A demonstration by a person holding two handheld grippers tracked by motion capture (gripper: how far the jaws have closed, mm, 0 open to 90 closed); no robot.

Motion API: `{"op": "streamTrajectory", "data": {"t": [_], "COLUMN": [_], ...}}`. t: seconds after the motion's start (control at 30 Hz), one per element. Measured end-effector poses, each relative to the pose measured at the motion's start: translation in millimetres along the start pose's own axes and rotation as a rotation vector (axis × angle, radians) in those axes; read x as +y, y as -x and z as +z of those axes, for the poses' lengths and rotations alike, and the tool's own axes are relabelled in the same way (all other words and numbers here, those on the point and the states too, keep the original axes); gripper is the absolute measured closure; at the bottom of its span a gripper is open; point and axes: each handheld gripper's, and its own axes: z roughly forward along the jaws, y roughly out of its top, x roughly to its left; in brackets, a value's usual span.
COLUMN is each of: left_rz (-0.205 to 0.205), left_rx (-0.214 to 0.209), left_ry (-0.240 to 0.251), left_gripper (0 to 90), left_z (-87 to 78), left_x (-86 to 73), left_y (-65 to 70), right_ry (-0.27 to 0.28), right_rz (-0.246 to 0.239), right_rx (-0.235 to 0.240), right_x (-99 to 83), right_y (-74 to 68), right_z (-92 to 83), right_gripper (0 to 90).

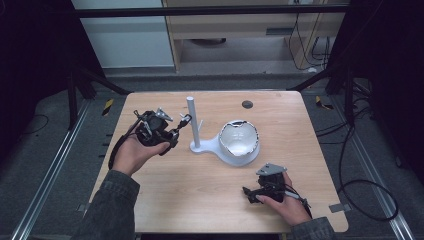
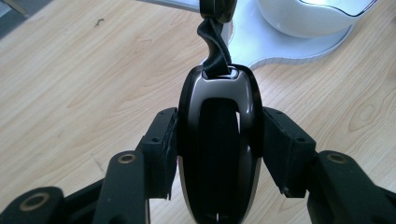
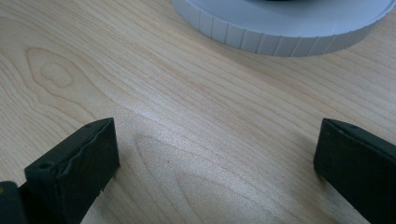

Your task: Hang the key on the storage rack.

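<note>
Your left gripper pinched the black key fob by its sides, long way pointing at the white post just right of it. Your right gripper sat spread wide.

Clamped between the matt black plastic pads of the left gripper – a key fob, glossy black shell with a smooth silvery metallic-looking face and a duller dark inset down the middle. Rising from its top, a twisted black strap, soft and matt, like cloth or leather. Beneath both grippers, the table: pale wood grain, smooth, faintly satin. Ahead of the left gripper, a white stand with post and bowl – smooth matt plastic, the bowl's inside shinier. Beyond the right gripper, the stand's rim, faceted matt white; its pads matt black, slightly rough-edged.
</note>
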Motion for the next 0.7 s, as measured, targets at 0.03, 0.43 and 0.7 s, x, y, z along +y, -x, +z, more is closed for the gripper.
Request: {"op": "streamTrajectory", "data": {"t": [0.03, 0.43, 0.7], "left_rz": [0.001, -0.011, -0.037], "left_rx": [-0.003, -0.079, -0.048], "left_ry": [0.005, 0.081, 0.091], "left_gripper": [48.8, 63.1, 60.2], "left_z": [3.5, 27.8, 28.8], "left_x": [-1.2, -14.6, -26.9], "left_y": [1.2, 7.6, 9.0], "right_ry": [0.0, 0.0, 0.0], "right_rz": [0.0, 0.0, -0.001], "right_rx": [0.0, 0.0, 0.001], "right_x": [0.0, 0.0, 0.0], "right_y": [0.0, 0.0, 0.0], "right_z": [0.0, -0.1, -0.1], "right_gripper": [0.4, 0.5, 0.4]}}
